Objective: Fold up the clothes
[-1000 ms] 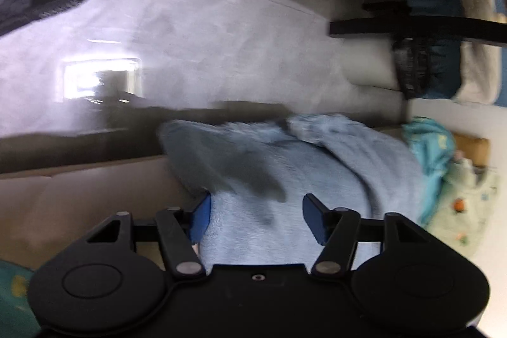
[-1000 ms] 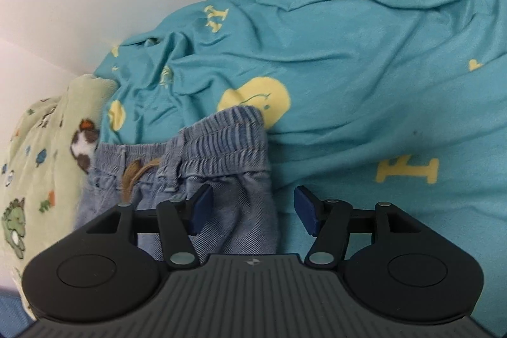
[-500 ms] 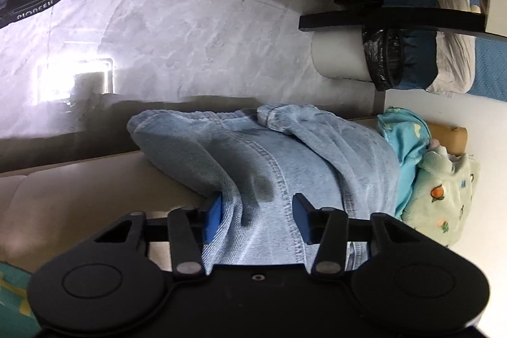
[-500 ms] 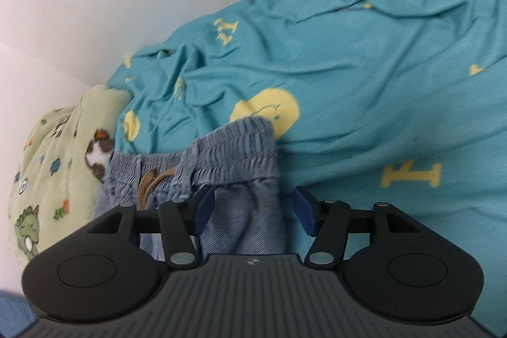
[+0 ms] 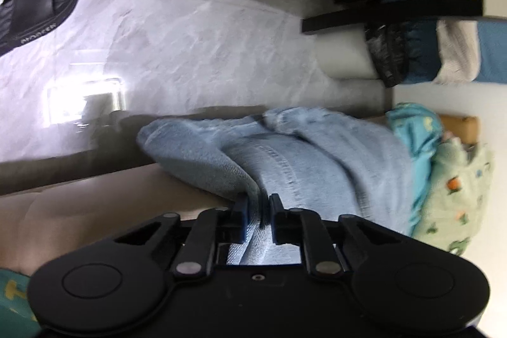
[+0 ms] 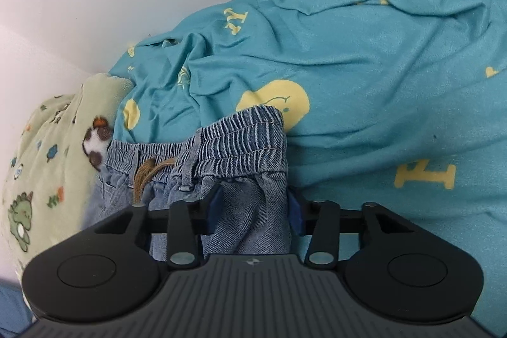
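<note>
Left gripper (image 5: pixel 258 211) closing, pinching jeans (image 5: pixel 301 167) leg fabric at sofa edge. Right gripper (image 6: pixel 252 206) closing around waistband (image 6: pixel 240 144) on teal shirt (image 6: pixel 364 59). Advisable: confirm both grips before lifting.

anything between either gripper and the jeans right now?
Nothing visible. The left gripper is closing with a fold of the jeans already pinched between its fingers. The right gripper is closing around the denim just below the elastic waistband. The teal shirt lies beside and beyond, not in between.
</note>
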{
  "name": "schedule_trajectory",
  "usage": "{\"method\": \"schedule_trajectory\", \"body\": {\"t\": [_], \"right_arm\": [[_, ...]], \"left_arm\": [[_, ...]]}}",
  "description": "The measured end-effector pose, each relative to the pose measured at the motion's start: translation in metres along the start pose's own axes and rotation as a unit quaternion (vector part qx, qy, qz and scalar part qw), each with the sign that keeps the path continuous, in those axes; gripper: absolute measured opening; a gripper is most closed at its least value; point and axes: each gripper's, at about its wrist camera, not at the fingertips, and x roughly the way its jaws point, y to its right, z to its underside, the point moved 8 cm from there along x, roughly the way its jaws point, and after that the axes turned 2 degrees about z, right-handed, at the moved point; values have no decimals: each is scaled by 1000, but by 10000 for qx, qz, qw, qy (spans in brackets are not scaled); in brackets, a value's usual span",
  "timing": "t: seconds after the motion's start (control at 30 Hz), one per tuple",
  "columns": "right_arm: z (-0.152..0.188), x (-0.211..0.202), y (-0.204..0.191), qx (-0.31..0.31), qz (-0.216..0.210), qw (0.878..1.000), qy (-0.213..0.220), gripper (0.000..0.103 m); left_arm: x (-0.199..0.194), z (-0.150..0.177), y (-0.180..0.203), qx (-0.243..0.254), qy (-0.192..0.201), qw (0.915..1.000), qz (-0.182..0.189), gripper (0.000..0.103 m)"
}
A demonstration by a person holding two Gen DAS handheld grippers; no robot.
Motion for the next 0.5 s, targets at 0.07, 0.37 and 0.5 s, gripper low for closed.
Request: {"method": "schedule_trajectory", "body": {"t": [0.07,0.37,0.5], "right_arm": [[0,-3,-3,-70,-39,10000,52,27],[-8,-55,-35,-306,-844,9924,844,8],[-13,-72,-46,-342,-997,9888,1057,8]], "left_arm": [[-7,-2,4,-73,97,9997,222,9],[-44,3,24,102,550,9955,766,6],[-59,-1,33,85,569,9941,922,4]]}}
